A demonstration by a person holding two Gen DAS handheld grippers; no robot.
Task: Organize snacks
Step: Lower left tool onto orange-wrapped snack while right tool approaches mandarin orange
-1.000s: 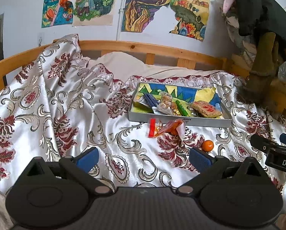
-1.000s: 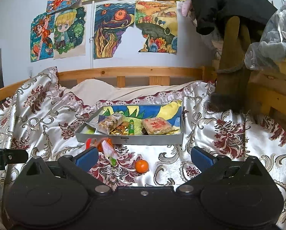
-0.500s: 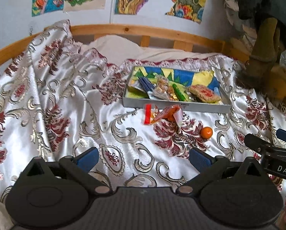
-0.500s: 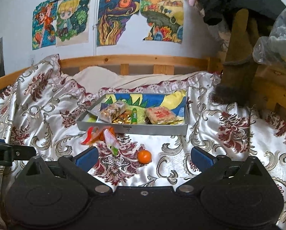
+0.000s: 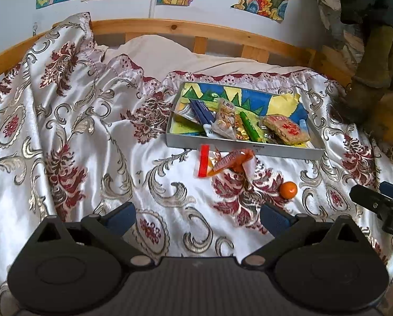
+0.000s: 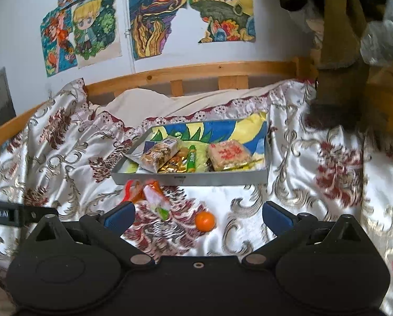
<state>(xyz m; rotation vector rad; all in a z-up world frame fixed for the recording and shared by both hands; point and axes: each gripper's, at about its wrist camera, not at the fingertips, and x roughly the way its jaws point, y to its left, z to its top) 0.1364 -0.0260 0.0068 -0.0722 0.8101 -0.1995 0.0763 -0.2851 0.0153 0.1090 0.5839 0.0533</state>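
Note:
A grey tray point(image 5: 238, 148) point(image 6: 188, 179) with a colourful lining sits on the bed and holds several wrapped snacks. In front of it lie an orange-and-white snack packet point(image 5: 232, 159) point(image 6: 154, 197) and a red-edged wrapper point(image 5: 203, 160). A small orange fruit point(image 5: 288, 189) point(image 6: 205, 221) rests on the cover nearer to me. My left gripper point(image 5: 197, 217) hovers open and empty short of the packet. My right gripper point(image 6: 197, 214) is open too, with the fruit showing between its fingers, still beyond them. The right gripper's tip point(image 5: 375, 201) shows at the left view's right edge.
A shiny floral bedcover point(image 5: 78, 137) lies in folds over the bed. A wooden rail point(image 5: 196, 30) runs behind it under wall drawings. Dark clothing and a brown boot-like thing point(image 6: 338, 52) stand at the right. The left gripper's arm point(image 6: 15, 213) enters from the left.
Both grippers have moved forward and tilted down towards the bed, so the tray, packet and fruit now sit closer. Both stay open. Nothing on the bed has moved.

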